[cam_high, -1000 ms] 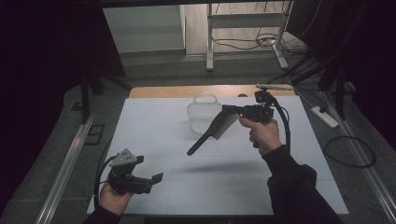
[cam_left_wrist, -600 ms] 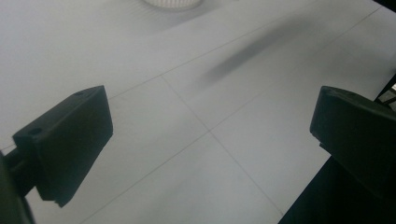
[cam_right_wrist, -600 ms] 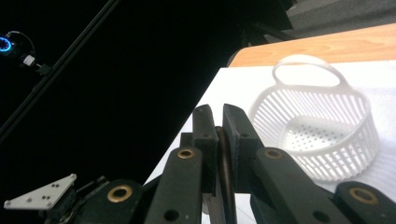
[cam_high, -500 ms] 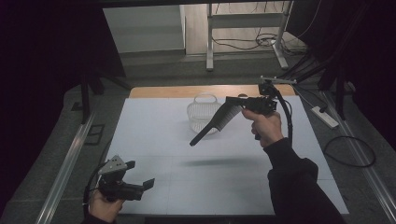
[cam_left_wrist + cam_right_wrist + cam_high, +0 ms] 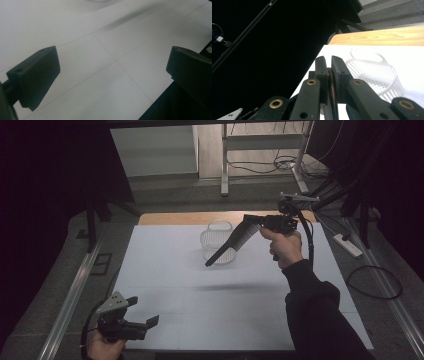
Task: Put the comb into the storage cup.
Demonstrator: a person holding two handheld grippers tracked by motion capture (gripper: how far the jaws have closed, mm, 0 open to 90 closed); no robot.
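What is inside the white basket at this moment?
The white basket looks empty: its perforated floor shows bare in the right gripper view. The black tool held above hides part of it in the high view.

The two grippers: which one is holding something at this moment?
The right gripper, raised over the table's far side, has its jaws shut on a long black tool. The left gripper at the near edge is open and empty.

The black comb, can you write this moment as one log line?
right claw: shut on black comb | comb: lifted, above white basket | left claw: open, empty
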